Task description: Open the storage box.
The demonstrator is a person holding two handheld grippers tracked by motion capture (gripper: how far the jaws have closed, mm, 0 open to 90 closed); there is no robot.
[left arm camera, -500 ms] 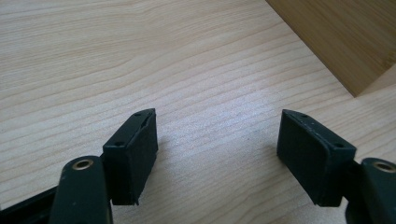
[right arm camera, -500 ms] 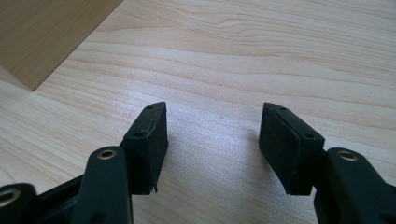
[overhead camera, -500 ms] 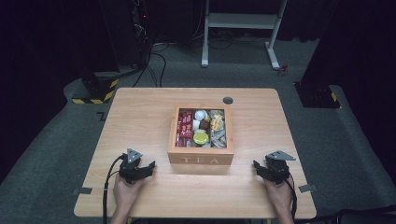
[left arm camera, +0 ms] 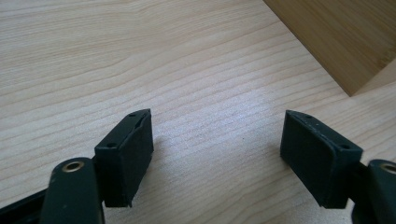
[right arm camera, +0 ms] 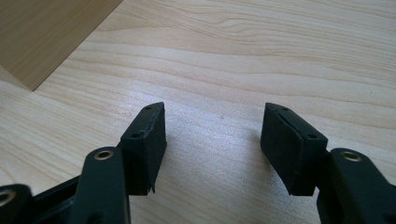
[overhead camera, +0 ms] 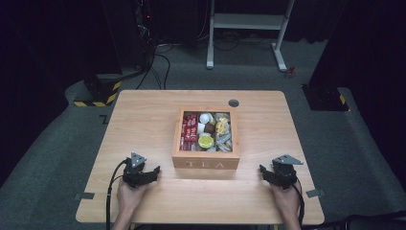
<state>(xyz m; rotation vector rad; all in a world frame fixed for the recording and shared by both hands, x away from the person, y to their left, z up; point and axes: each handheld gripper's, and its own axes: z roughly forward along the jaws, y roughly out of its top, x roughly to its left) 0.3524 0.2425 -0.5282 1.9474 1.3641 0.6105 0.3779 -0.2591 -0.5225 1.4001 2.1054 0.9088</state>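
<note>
A wooden tea box [overhead camera: 206,160] marked TEA stands open at the middle of the table, packed with red sachets, yellow packets and small pots. My left gripper [overhead camera: 152,171] rests on the tabletop to the box's front left, held by a hand. In the left gripper view the left gripper [left arm camera: 217,140] has its jaws apart over bare wood, with a corner of the tea box [left arm camera: 345,42] at the upper right. My right gripper [overhead camera: 265,171] lies at the box's front right. The right gripper [right arm camera: 212,128] is open and empty, with the tea box [right arm camera: 42,37] corner at the upper left.
The light wooden table [overhead camera: 143,120] has a round grommet [overhead camera: 233,102] behind the box. Beyond the far edge stand a white desk frame [overhead camera: 249,28] and cables on grey carpet. Bare tabletop lies left and right of the box.
</note>
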